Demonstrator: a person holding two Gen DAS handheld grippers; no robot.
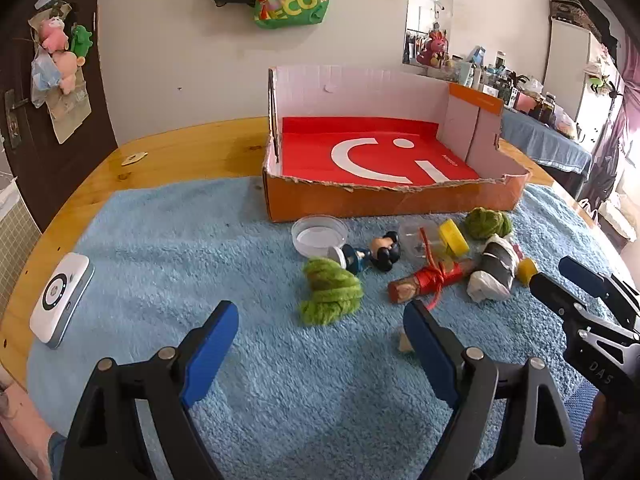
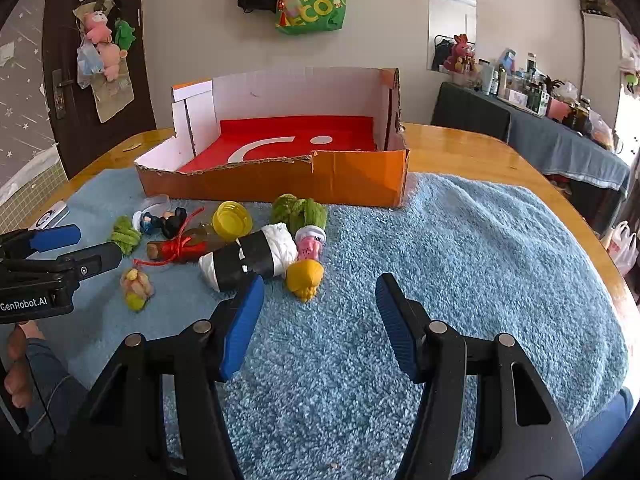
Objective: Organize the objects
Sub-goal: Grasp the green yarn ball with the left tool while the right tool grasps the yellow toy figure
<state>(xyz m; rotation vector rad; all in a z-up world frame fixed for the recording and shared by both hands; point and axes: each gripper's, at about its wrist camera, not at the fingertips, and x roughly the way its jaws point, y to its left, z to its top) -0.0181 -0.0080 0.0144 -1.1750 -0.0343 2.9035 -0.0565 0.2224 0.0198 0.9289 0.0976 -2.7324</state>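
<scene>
Both empty: left gripper (image 1: 320, 340) jaws wide apart over the blue towel (image 1: 200, 248), right gripper (image 2: 320, 320) jaws parted, nothing between. Toy clutter sits mid-frame just before the orange cardboard box (image 1: 384, 200): green yarn ball (image 1: 330, 298), taped roll (image 2: 248, 260), yellow cap (image 2: 232, 220). Readable: "GenRobot.AI" on the left gripper's body at the right view's left edge, "ECO" on the green bag (image 2: 316, 0) upper centre

green bag (image 2: 312, 0): "MEC ECO" | left gripper (image 2: 60, 246): "GenRobot.AI" | right gripper (image 1: 568, 280): "DAS"
</scene>
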